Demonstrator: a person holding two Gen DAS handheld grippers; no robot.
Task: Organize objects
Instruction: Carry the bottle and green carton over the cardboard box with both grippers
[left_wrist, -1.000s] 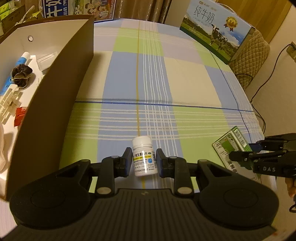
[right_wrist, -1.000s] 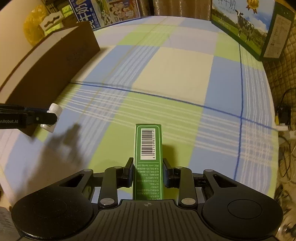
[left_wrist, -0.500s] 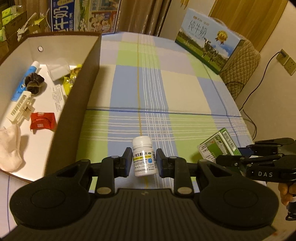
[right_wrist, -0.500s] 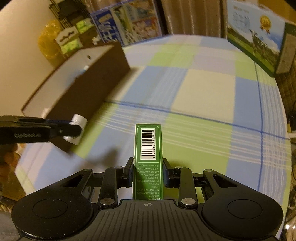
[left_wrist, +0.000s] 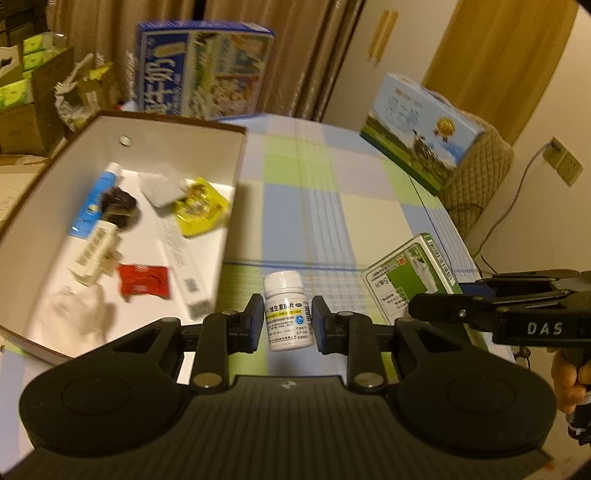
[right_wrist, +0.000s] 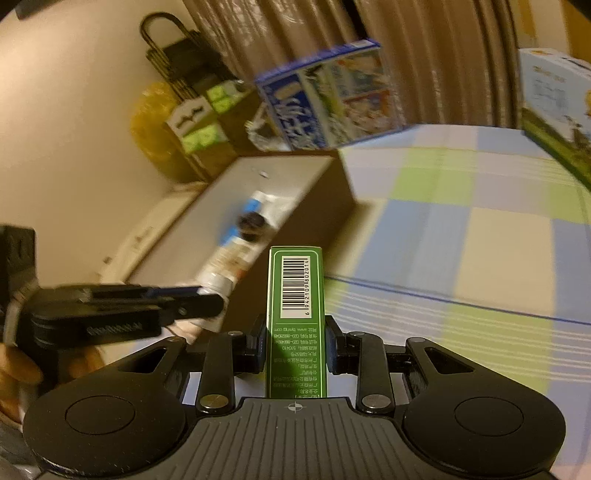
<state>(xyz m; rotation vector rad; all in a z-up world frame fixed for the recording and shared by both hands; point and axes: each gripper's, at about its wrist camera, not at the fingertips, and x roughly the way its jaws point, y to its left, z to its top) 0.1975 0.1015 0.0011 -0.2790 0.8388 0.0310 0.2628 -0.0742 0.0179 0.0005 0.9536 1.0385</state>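
My left gripper (left_wrist: 289, 320) is shut on a white pill bottle (left_wrist: 287, 309) and holds it in the air beside the open brown storage box (left_wrist: 236, 184). My right gripper (right_wrist: 294, 341) is shut on a green carton (right_wrist: 295, 317) with a barcode, also held up; the carton shows in the left wrist view (left_wrist: 406, 275) at the right. The box holds a blue tube (left_wrist: 92, 201), a dark hair tie (left_wrist: 120, 206), a yellow packet (left_wrist: 199, 210), a red packet (left_wrist: 142, 282) and several other small items. The left gripper shows blurred in the right wrist view (right_wrist: 207, 304).
The table has a blue, green and cream plaid cloth (left_wrist: 325, 206). A milk carton case (left_wrist: 421, 133) stands at the far right edge, and another blue case (left_wrist: 199, 70) stands behind the box. Cardboard boxes (left_wrist: 22, 107) are stacked at the far left.
Both grippers have risen with their loads and swung left toward the box. More of the box's inside shows now.
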